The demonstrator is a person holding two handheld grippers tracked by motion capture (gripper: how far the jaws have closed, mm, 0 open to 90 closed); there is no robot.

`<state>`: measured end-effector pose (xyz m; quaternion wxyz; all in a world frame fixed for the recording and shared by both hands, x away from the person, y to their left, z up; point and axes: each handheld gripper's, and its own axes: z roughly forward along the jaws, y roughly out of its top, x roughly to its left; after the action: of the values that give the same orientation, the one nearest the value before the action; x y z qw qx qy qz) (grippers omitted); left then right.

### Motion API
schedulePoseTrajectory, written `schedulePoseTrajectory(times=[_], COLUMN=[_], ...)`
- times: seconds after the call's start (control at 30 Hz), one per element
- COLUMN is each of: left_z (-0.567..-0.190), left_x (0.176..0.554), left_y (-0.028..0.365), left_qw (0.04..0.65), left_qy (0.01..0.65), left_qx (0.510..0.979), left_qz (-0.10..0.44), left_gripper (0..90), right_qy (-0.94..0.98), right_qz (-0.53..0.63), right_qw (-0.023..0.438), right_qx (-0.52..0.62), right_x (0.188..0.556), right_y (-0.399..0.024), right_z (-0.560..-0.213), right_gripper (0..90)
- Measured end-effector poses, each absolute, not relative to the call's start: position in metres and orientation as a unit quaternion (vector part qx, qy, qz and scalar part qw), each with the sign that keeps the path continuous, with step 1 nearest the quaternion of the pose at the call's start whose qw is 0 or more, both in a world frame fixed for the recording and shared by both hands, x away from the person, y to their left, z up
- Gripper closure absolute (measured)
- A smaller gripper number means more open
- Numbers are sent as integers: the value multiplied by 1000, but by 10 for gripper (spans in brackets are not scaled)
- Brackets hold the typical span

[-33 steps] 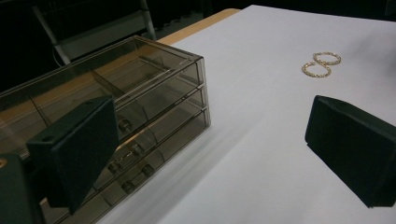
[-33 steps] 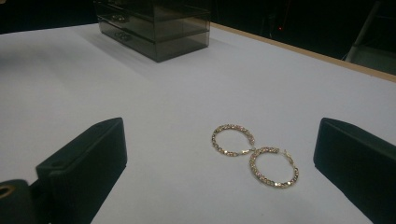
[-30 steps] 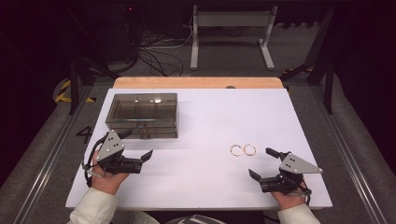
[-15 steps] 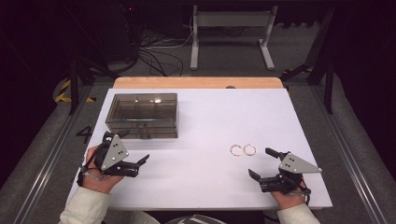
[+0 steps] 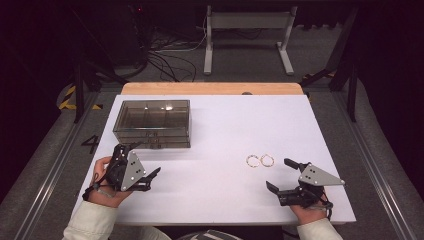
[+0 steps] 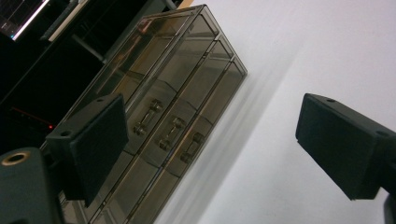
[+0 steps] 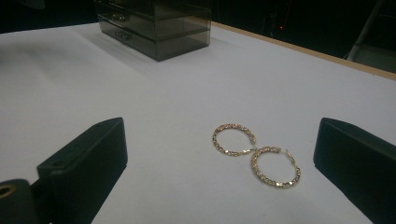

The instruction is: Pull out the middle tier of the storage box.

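Observation:
A smoky see-through drawer box (image 5: 152, 122) stands on the white table (image 5: 225, 130) at the back left. Its front has three small handles facing me (image 6: 168, 133). My left gripper (image 5: 151, 179) is just in front of the box, rolled to one side. It is open, its jaws have just been closing a little, and nothing is between them (image 6: 215, 140). Two gold hoop earrings (image 5: 260, 160) lie side by side and touching right of centre (image 7: 254, 154). My right gripper (image 5: 280, 174) rests open near the front right edge, a little short of the earrings (image 7: 219, 168).
A wooden strip (image 5: 212, 88) runs along the table's far edge. Beyond it are a white metal stand (image 5: 247, 35) and loose cables (image 5: 165, 60) on the dark floor. The box (image 7: 154, 23) is far off in the right gripper view.
My left hand has rolled its gripper over and drawn slightly left and back toward me. The right gripper, earrings and box have not moved.

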<state>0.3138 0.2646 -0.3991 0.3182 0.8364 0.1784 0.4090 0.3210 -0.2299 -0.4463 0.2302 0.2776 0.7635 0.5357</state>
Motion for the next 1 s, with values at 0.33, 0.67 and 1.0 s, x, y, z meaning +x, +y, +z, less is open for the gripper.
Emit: schedulePoseTrajectory(times=[0.33,0.67,1.0], left_z=[-407,-421,-431], left_x=[309,308,312], left_y=[264,261,261], left_qw=[282,207,150], left_qy=[124,100,94], left_qx=[831,819,810], left_qz=[463,526,559], left_gripper=[157,195,259], right_qy=[764,764,765], right_qz=[536,534,534], right_qw=[231,234,233], right_qx=[275,275,273], right_x=[320,320,321], right_y=[-230,-230,-229], right_z=[-446,-446,-446], right_gripper=[36,37,38])
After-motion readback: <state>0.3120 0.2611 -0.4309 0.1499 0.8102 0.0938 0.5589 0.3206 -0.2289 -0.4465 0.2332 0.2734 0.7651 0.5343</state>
